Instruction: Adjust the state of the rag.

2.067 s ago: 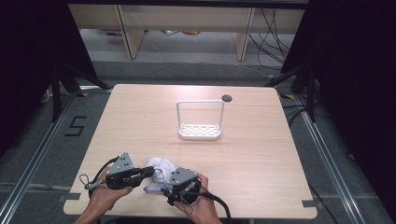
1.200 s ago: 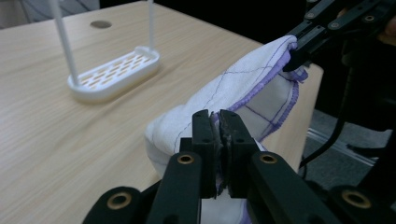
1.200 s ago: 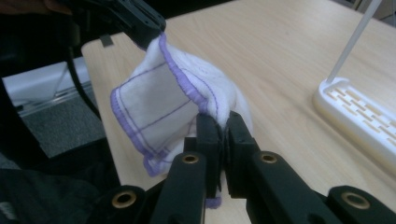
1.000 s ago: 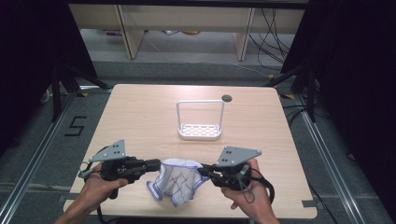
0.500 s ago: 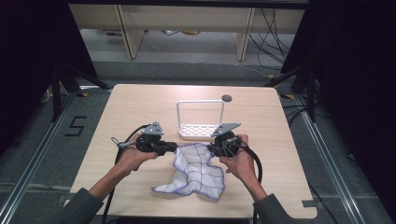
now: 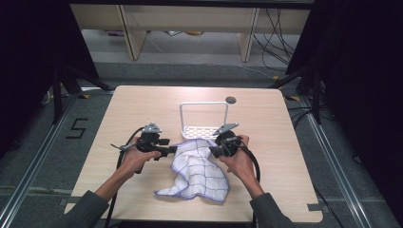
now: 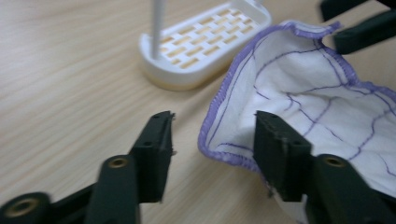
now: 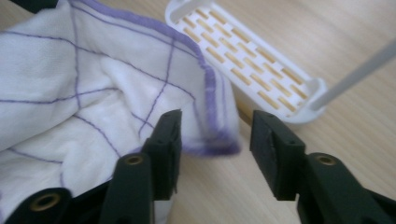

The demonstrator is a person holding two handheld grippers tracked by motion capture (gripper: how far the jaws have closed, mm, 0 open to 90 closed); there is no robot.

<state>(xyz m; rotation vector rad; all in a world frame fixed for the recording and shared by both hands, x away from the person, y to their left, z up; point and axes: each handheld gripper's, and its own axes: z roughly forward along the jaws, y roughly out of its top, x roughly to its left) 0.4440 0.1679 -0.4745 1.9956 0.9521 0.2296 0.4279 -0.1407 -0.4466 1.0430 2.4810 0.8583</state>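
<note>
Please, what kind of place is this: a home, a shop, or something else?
Probably a lab or a recording workspace, not a home. A plain wooden table stands between black curtains, loose cables lie on the floor behind it, and a floor mark "5" sits beside it.

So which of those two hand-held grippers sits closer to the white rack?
The right hand-held gripper: it sits just off the white rack's front corner, while the left hand-held gripper lies farther off, across the cloth corner.

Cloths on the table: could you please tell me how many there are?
1. A white cloth with purple grid lines lies crumpled on the table's near half, just in front of the white rack; none other visible.
</note>
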